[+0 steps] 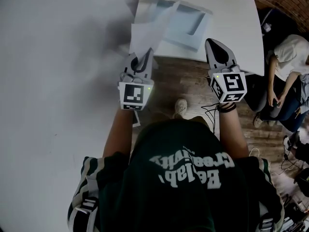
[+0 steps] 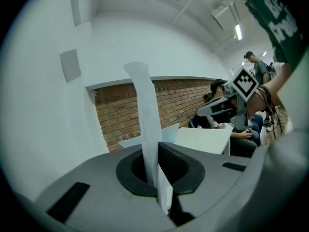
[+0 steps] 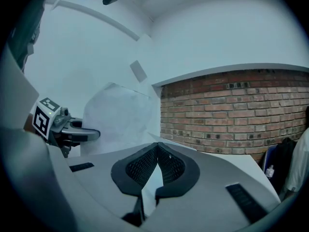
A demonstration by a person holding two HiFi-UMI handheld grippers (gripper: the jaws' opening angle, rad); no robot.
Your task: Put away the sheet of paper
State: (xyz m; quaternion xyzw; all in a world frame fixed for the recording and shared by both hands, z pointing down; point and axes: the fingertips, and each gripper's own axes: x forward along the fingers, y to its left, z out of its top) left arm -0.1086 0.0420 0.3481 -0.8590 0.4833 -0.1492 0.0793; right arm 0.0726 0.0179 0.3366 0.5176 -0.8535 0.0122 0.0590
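The white sheet of paper [image 1: 144, 32] stands upright from my left gripper [image 1: 146, 53], which is shut on its lower edge. In the left gripper view the sheet [image 2: 145, 115] shows edge-on, rising out of the closed jaws of the left gripper [image 2: 157, 149]. My right gripper [image 1: 213, 43] is level with it to the right, shut and holding nothing. Its pads meet in the right gripper view [image 3: 157, 149], where the sheet [image 3: 120, 115] and the left gripper [image 3: 77, 134] show at the left. A pale blue tray [image 1: 190, 40] lies on the white table [image 1: 234, 28] just beyond both grippers.
A white wall [image 1: 58, 81] fills the left side. A brick wall [image 3: 231, 110] runs behind the table. A seated person [image 1: 289, 66] is at the right beyond the table's edge. Wooden floor [image 1: 169, 81] and the wearer's shoe [image 1: 181, 108] lie below the grippers.
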